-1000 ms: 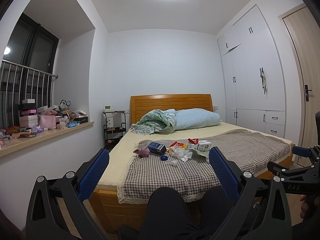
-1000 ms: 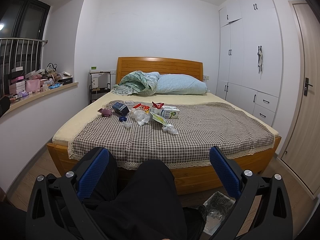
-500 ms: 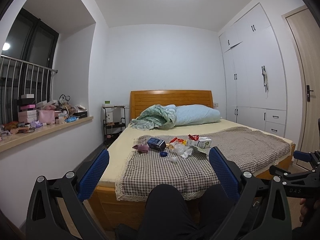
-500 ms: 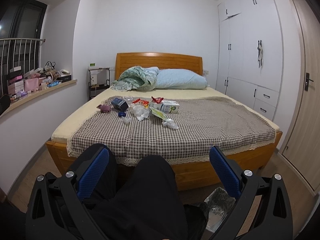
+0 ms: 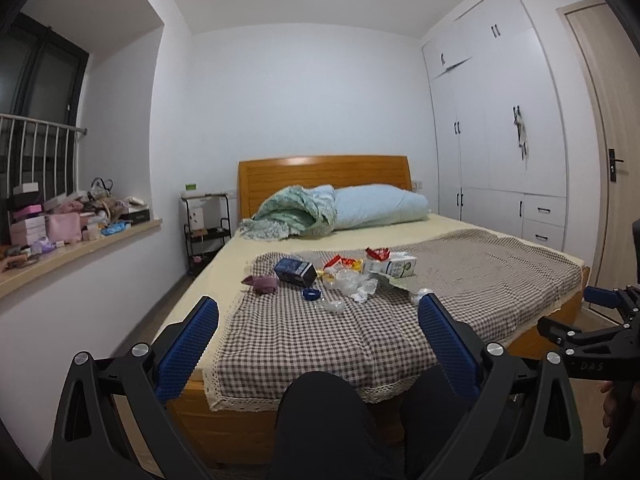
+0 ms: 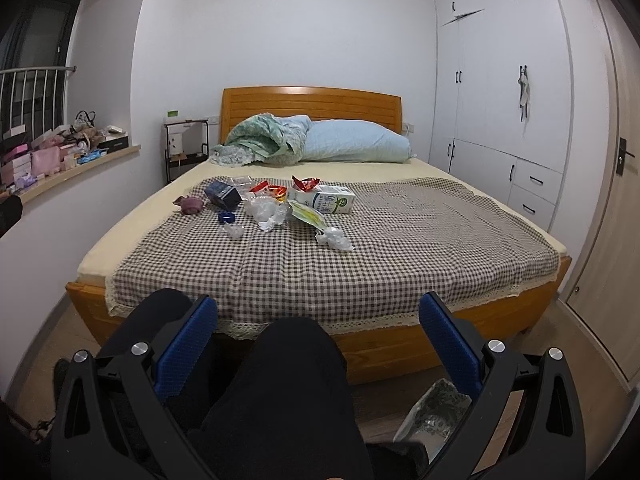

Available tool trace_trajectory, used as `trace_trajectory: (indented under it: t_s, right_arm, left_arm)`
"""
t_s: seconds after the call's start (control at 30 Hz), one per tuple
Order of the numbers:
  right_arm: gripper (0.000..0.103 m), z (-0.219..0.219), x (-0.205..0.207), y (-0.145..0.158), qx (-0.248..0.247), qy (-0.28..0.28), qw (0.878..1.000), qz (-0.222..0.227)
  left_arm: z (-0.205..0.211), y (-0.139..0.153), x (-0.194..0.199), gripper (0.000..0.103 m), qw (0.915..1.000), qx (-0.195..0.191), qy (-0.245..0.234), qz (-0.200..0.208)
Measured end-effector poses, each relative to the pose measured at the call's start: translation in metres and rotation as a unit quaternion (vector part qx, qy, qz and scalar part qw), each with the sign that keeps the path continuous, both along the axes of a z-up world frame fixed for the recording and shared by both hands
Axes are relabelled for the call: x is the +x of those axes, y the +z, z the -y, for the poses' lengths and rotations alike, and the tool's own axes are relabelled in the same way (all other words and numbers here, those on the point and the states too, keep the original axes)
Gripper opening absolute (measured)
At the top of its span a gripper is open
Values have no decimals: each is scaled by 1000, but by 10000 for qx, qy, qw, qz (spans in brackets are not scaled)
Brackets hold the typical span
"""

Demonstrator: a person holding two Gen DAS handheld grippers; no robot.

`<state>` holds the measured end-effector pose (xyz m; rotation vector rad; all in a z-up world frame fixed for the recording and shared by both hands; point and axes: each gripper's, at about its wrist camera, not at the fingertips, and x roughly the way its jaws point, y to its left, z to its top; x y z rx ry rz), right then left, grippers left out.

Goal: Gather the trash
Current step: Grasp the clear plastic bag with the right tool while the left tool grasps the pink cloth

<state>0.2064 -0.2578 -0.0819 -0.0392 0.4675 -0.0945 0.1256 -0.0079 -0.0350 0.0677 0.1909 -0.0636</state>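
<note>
Right wrist view shows both grippers — left gripper [image 5: 318,322] and right gripper [image 6: 318,320] — spread wide and holding nothing, with the trash [image 6: 280,206] far ahead on the bed [image 6: 360,256], so move close first — then pinch one small piece.

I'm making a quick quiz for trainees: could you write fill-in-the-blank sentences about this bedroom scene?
1. The trash lies on a ____ cloth over the bed.
2. The white milk carton lies on its ____.
3. Both claws, left claw and right claw, are ____.
4. The dark blue box lies ____ of the carton.

Missing: checked; side; open; left
</note>
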Motion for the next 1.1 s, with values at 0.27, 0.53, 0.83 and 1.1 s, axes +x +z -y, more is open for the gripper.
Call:
trace_trajectory:
  t_s: [0.27, 0.53, 0.83, 1.1]
  right_arm:
    - [97, 5, 67, -20, 7, -44, 9998, -219]
    - [97, 11, 142, -40, -88, -184, 9989, -421]
    - [97, 4, 215, -49, 280, 724, 9953, -584]
    - [96, -57, 301, -74, 340, 1440, 9831, -1078]
  left_arm:
    - [-3, -31, 80, 97, 9987, -27, 103, -499]
    - [-10, -59, 156, 97, 9950, -53, 117, -992]
    - [-32, -73, 236, 97, 9912, -76, 340, -1279]
    - [-68, -99, 294, 97, 9840, -227, 734, -1609]
